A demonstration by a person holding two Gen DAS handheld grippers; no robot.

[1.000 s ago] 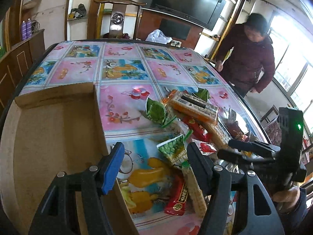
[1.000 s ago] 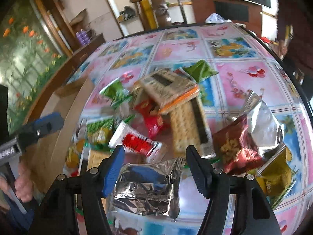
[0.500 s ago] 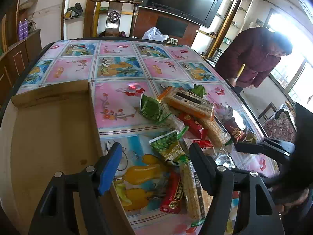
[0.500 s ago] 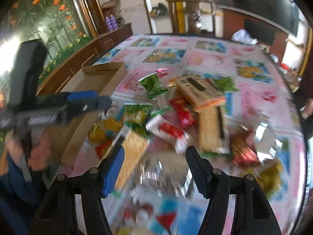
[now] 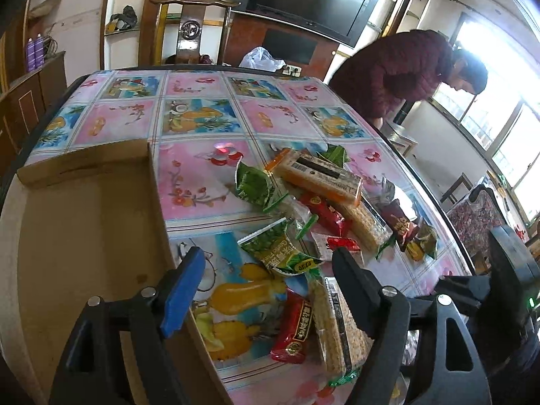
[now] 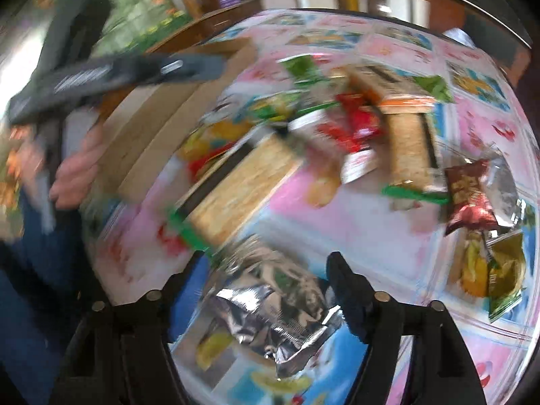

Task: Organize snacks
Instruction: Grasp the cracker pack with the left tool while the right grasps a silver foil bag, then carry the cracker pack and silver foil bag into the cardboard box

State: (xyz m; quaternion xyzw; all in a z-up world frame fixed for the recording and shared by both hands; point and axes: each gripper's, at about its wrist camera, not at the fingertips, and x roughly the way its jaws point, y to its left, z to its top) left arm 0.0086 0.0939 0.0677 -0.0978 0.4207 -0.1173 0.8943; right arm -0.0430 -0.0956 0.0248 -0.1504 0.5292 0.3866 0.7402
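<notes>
A heap of snack packets lies on the flowered tablecloth [image 5: 202,182]. An open cardboard box [image 5: 84,236] stands to its left. My left gripper [image 5: 266,287] hovers over the box's right wall and the near packets, its jaws opening. A green pea packet [image 5: 280,253], a red packet [image 5: 293,330] and a cracker pack [image 5: 334,334] lie below, unpressed. The right wrist view is blurred. My right gripper [image 6: 268,266] is low over a crumpled silver foil packet [image 6: 276,310], which lies between its opening jaws; the pads seem clear of it.
A long orange-edged cracker box [image 5: 317,179] tops the heap. Dark red and yellow-green packets [image 6: 472,199] lie to the right near the table's edge. A person in a dark red jacket [image 5: 401,74] bends beside the table's far right. A chair [image 5: 192,27] stands behind it.
The left jaws have widened while the hand stayed put. The right gripper rolled and slid across the table, and its jaws spread over the silver packet. The person at the far right bent down.
</notes>
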